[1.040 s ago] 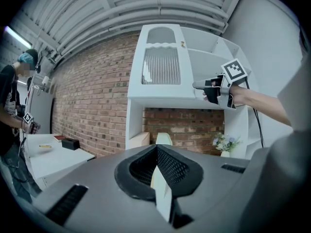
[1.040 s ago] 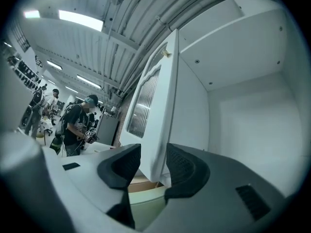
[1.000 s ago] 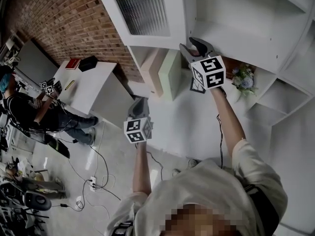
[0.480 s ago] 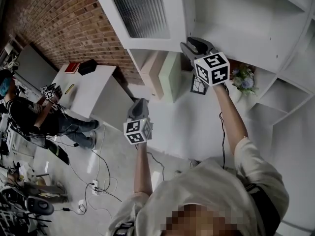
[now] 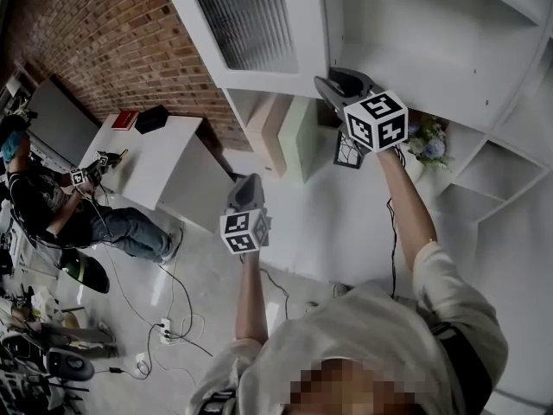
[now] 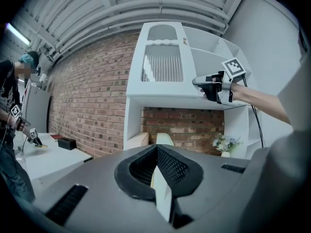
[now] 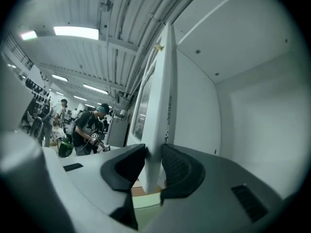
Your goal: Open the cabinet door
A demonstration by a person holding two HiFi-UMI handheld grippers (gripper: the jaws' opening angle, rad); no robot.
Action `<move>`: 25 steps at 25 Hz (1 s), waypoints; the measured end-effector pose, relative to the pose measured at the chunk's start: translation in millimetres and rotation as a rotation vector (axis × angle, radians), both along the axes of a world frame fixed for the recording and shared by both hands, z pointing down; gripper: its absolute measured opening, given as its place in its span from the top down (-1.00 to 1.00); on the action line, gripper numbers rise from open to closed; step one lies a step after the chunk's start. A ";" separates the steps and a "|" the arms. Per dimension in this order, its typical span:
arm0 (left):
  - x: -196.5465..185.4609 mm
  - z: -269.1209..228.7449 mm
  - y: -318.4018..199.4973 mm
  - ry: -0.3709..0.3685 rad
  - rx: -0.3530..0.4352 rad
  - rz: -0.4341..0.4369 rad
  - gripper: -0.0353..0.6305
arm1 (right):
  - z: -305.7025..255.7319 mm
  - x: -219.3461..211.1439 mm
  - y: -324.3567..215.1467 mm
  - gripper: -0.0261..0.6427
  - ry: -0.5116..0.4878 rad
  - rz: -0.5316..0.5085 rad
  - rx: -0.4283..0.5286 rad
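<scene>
The white cabinet door (image 5: 259, 24) with a ribbed glass panel stands swung open from the white cabinet (image 5: 432, 50). My right gripper (image 5: 333, 80) is at the door's free edge. In the right gripper view that door edge (image 7: 163, 106) runs between the jaws of the right gripper (image 7: 153, 154), which have just been closing, and both pads touch it. My left gripper (image 5: 246, 184) hangs lower and to the left, apart from the cabinet. In its own view the left gripper (image 6: 156, 149) is shut with nothing held, and it faces the door (image 6: 163, 64) and the right gripper (image 6: 199, 83).
A pale green box (image 5: 298, 132) and a beige box (image 5: 268, 124) stand under the cabinet by the brick wall (image 5: 112, 33). Flowers (image 5: 428, 137) sit on a lower shelf. A white table (image 5: 155, 158), a seated person (image 5: 52, 206) and floor cables (image 5: 164, 318) are at left.
The right gripper's marker cube has rolled a little and its jaws have narrowed onto the door edge. The left gripper has barely moved. The seated person at left has shifted.
</scene>
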State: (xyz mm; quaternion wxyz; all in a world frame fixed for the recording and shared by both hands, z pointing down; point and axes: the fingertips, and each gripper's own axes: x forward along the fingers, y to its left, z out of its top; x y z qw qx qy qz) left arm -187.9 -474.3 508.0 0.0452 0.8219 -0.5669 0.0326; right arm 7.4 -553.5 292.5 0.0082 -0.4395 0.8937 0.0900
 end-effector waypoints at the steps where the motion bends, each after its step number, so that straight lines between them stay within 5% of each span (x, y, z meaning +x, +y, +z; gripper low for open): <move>1: -0.8 0.7 -0.1 -0.002 -0.001 -0.002 0.82 | 0.3 -0.3 -0.4 0.55 0.004 0.006 0.006; 25: -33.0 -13.4 49.3 0.005 0.001 -0.043 0.82 | -7.4 -51.1 66.3 0.63 0.025 0.008 0.045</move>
